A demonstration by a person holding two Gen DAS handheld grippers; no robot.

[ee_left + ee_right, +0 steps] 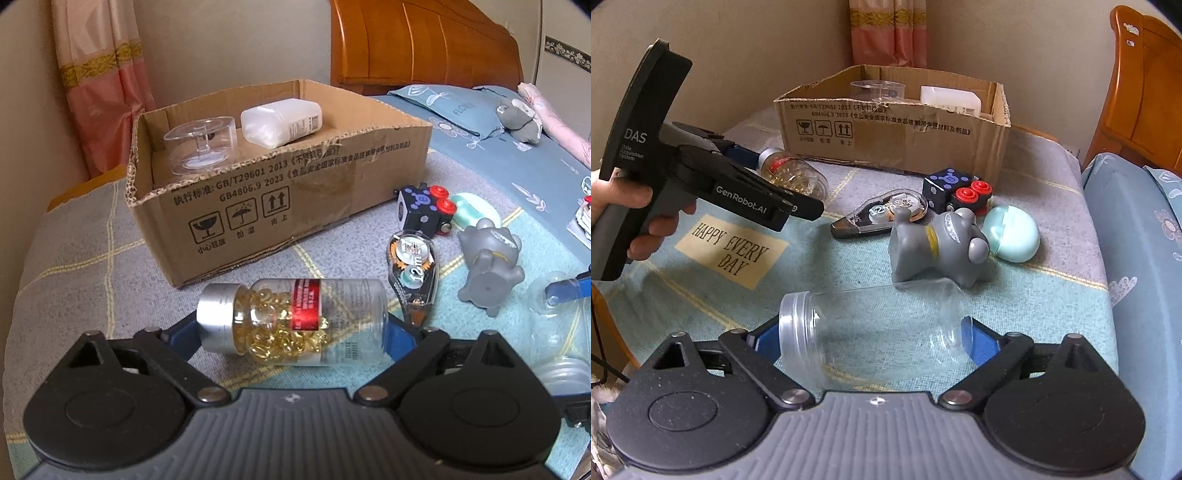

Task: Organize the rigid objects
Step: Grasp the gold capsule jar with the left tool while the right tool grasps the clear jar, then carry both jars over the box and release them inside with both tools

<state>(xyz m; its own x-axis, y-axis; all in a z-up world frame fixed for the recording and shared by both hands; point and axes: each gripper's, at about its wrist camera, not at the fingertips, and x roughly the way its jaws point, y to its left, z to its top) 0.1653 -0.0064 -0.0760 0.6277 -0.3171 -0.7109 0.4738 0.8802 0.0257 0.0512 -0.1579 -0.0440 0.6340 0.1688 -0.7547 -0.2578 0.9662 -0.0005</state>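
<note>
On the bed blanket (701, 295), a capsule bottle (291, 321) half full of yellow softgels is pinched sideways by the left tongs (291, 332), while an empty clear jar (875, 332) is clamped by the right tongs (871, 339). Behind them, a clear lidded container (201, 149) and a white plastic bottle (280, 123) are held in the cardboard box (295, 192).

Soft, even indoor daylight, faint shadows, strong fisheye bending and dark vignetted corners, slight softness throughout.
</note>
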